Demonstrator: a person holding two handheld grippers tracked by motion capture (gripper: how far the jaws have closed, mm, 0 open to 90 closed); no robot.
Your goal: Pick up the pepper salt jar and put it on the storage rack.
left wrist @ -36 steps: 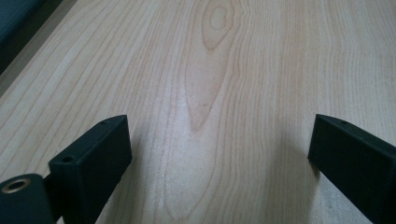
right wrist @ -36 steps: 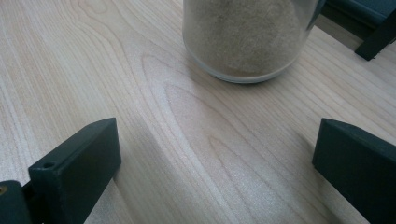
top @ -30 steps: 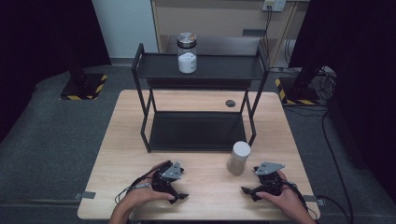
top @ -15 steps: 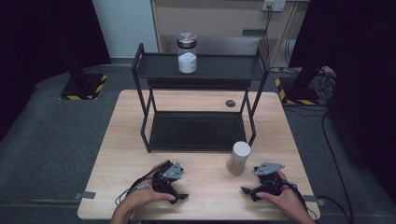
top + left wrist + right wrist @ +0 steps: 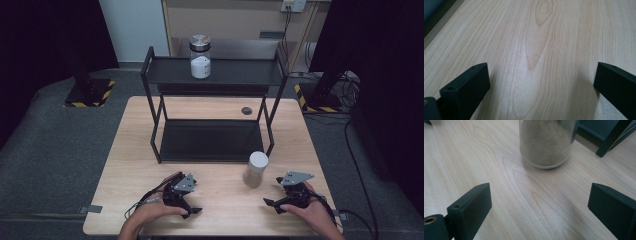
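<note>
Currently, both grippers are held low over the near edge of the wooden table [image 5: 150, 150]. The left gripper [image 5: 192, 211] is seen near the near-left corner, its jaws spread wide with nothing but bare wood grain between them in the left gripper view. The right gripper [image 5: 271, 205] is held near the near-right corner, its jaws likewise spread wide and empty. A white-lidded jar [image 5: 256, 169] filled with a tan, sandy material is stood upright on the table just ahead of the right gripper, beside the right front leg of the black two-tier rack [image 5: 155, 75]. A second jar [image 5: 200, 56], metal-lidded and part-filled with white contents, is stood on the rack's top shelf. A small dark disc [image 5: 246, 110] is seen on the table behind the rack.
</note>
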